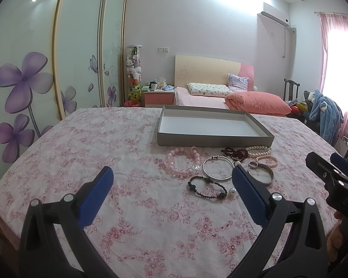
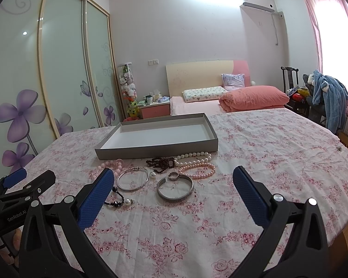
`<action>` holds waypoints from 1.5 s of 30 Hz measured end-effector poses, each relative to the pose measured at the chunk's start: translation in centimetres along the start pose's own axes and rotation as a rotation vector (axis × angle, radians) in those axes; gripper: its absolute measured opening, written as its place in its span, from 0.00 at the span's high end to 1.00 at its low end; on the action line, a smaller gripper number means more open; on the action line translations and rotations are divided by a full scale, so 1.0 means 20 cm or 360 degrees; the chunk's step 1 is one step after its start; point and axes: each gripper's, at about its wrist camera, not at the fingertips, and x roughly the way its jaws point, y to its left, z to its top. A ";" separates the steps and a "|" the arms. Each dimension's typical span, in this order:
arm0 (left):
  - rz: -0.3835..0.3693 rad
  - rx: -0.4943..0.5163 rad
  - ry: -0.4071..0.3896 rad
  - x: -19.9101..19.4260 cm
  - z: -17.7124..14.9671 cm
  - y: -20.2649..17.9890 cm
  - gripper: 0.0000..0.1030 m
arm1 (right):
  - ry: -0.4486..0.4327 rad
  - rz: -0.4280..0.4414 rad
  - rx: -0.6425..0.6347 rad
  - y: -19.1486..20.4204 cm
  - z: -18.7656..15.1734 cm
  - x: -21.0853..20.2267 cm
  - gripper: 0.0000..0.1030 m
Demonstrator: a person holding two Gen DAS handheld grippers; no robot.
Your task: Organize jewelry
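Bright daylight glares through the pink curtain (image 1: 336, 53); ceiling glare above, fisheye bending, dark corners

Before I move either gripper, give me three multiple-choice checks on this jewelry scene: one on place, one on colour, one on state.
1. Where does the small silver ring lie?
A. inside the box
B. touching the wide grey metal cuff bangle
C. beside the black bead bracelet

2. What colour is the bracelet of large glossy beads?
A. pink
B. green
C. black

3. What state is the shallow grey cardboard box in?
A. lidded
B. full
C. open, empty

Answers: 1 B, the ring rests at the cuff's far gap. 2 A, its beads show pale pink. 3 C, only a bare white floor shows.
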 end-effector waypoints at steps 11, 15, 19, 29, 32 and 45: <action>0.0002 -0.0001 0.0004 0.01 -0.04 0.00 0.04 | 0.0004 -0.0003 0.0004 -0.01 -0.04 0.02 0.02; 0.0002 -0.0001 0.0006 0.01 -0.04 0.00 0.04 | 0.0007 -0.0003 0.0005 -0.01 -0.04 0.02 0.02; 0.0004 -0.0004 0.0013 0.02 -0.07 0.01 0.04 | 0.0023 -0.0011 0.0007 -0.01 -0.07 0.03 0.02; 0.0014 -0.0011 0.0138 0.12 -0.07 0.04 0.04 | 0.0219 -0.0069 -0.0007 -0.05 -0.04 0.17 0.02; 0.0009 0.0011 0.0214 0.18 -0.06 0.04 0.04 | 0.0400 -0.0030 -0.0017 -0.06 -0.05 0.29 0.03; -0.0098 0.0050 0.0483 0.37 -0.08 0.01 0.04 | 0.0860 -0.0037 -0.0140 0.00 -0.14 0.65 0.21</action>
